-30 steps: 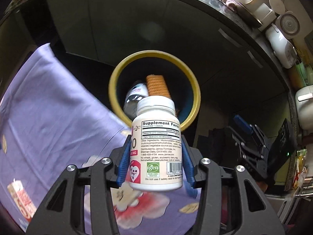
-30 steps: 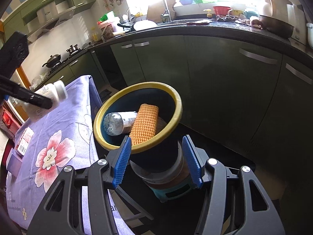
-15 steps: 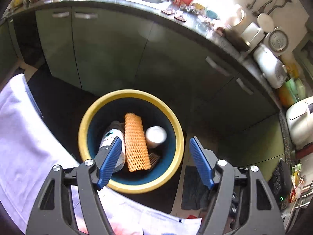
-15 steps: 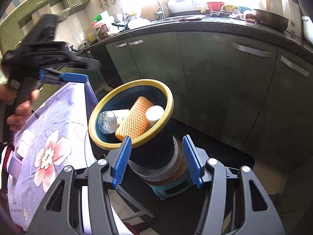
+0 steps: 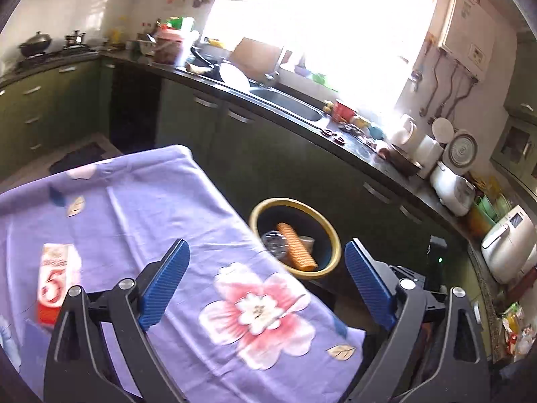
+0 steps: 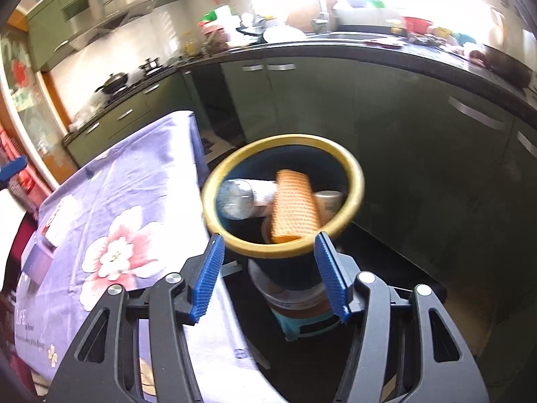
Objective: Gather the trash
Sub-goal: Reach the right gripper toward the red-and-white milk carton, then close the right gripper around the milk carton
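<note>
Left wrist view: left gripper [image 5: 266, 280] fingers apart, empty, over the cloth-covered counter [image 5: 141, 198]. Red-and-white carton [image 5: 55, 277] lies left of the left finger, uncollected. Bin [image 5: 295, 235], ahead between the fingers, holds bottle, orange mesh sleeve [image 5: 297, 250], possibly a jar.

Right wrist view: right gripper [image 6: 270, 277] fingers apart, empty, bin [image 6: 283, 194] just ahead. Blurred flat items [image 6: 55, 221] far left remain.

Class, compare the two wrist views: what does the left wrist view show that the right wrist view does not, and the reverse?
Left only: the red-and-white carton lying on the tablecloth, and the rice cooker.
Right only: the stand under the bin, and the wall cupboards.
Both: the yellow-rimmed bin holding the orange foam net, and the flowered tablecloth.
</note>
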`<state>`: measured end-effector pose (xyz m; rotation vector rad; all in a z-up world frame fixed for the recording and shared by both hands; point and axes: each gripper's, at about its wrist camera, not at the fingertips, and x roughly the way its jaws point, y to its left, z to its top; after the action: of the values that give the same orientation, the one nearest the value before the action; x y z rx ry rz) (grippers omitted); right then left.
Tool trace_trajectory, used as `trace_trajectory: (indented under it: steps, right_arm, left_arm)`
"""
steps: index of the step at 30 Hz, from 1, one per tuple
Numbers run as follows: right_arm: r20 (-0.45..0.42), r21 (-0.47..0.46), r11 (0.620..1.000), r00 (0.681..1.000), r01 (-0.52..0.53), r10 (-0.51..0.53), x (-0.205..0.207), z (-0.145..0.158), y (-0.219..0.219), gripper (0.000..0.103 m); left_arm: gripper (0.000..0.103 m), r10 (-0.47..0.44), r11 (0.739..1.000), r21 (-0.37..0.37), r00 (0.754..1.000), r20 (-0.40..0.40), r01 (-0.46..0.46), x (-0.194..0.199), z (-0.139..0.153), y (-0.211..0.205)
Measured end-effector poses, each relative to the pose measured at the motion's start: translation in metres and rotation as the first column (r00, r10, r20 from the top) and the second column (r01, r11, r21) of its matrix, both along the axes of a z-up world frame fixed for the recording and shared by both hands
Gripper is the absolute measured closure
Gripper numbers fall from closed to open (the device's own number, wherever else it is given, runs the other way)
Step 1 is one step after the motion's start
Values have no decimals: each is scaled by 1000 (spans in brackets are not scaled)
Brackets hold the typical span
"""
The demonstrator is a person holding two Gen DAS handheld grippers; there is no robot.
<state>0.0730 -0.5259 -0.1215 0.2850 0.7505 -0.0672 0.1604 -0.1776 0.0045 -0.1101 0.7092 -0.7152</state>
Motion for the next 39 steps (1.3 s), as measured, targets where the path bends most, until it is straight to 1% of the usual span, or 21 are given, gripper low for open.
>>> trace_trajectory:
  steps: [2, 3, 6, 9, 12, 14, 16, 17, 18, 19, 20, 22, 24, 27, 29, 31, 33, 34, 35, 37, 39]
  right_arm:
    - [-3, -7, 997, 997, -78, 78, 10, 8, 21, 44]
    - [-4, -7, 993, 993, -122, 122, 18, 12, 34, 44]
    - [-14, -20, 964, 964, -266, 265, 48, 27, 83, 44]
    - [-24, -25, 912, 912, -410, 409, 79, 39, 142, 44]
    - [-60, -9, 837, 836, -547, 546, 111, 45, 211, 44]
    - [-92, 7, 793, 789, -609, 607, 131, 48, 256, 43]
    - [-145, 75, 765, 752, -640, 643, 157, 51, 294, 34]
    - [-169, 115, 756, 737, -644, 654, 166, 52, 311, 22]
    - [-196, 153, 747, 721, -647, 665, 176, 52, 327, 15]
    - [-225, 182, 741, 706, -646, 671, 187, 54, 343, 13]
    - [-260, 195, 747, 701, -635, 664, 197, 55, 357, 13]
    - [-348, 214, 781, 702, -586, 622, 216, 51, 380, 12]
    - [-442, 227, 818, 693, -529, 570, 231, 43, 396, 12]
    - [-542, 191, 854, 674, -483, 502, 239, 30, 414, 12]
    - [-601, 187, 878, 656, -441, 457, 241, 19, 419, 11]
    - [-706, 99, 916, 621, -388, 339, 246, 6, 424, 9]
    - [-720, 105, 929, 617, -355, 317, 247, -3, 423, 11]
    - [-725, 100, 935, 619, -340, 303, 247, -6, 423, 14]
    - [-733, 94, 941, 618, -324, 286, 248, -9, 423, 21]
    - [-741, 108, 948, 611, -301, 278, 251, -16, 427, 26]
    - [-743, 106, 951, 612, -290, 269, 253, -20, 431, 35]
  left_arm:
    - [11, 89, 996, 3, 995, 50, -89, -17, 0, 46]
    - [10, 142, 990, 6, 987, 73, -143, -24, -1, 69]
    - [8, 285, 957, 17, 950, 124, -290, -45, -5, 129]
    - [7, 395, 913, 34, 901, 183, -407, -65, -11, 170]
    - [7, 464, 873, 43, 854, 236, -486, -84, -16, 196]
    - [7, 478, 864, 47, 844, 244, -502, -90, -19, 205]
    - [7, 478, 864, 52, 848, 230, -501, -93, -23, 212]
    - [7, 472, 867, 57, 853, 225, -495, -93, -25, 212]
    - [7, 467, 869, 61, 855, 226, -491, -93, -27, 213]
    - [7, 466, 868, 64, 854, 231, -492, -93, -28, 213]
    - [7, 466, 868, 67, 853, 236, -493, -93, -29, 213]
    - [7, 463, 869, 65, 853, 239, -490, -95, -33, 217]
    - [7, 461, 872, 59, 855, 238, -487, -97, -37, 218]
    - [7, 463, 872, 52, 855, 233, -486, -98, -41, 224]
    - [7, 462, 875, 45, 858, 224, -483, -100, -43, 228]
    - [7, 463, 876, 34, 859, 217, -481, -101, -44, 233]
    - [7, 467, 876, 22, 859, 212, -482, -102, -45, 238]
    - [7, 470, 876, 13, 857, 210, -483, -102, -45, 241]
    - [7, 473, 875, 4, 856, 209, -484, -103, -46, 243]
    - [7, 479, 874, -12, 855, 201, -487, -104, -47, 248]
    - [7, 482, 874, -28, 856, 187, -485, -104, -50, 253]
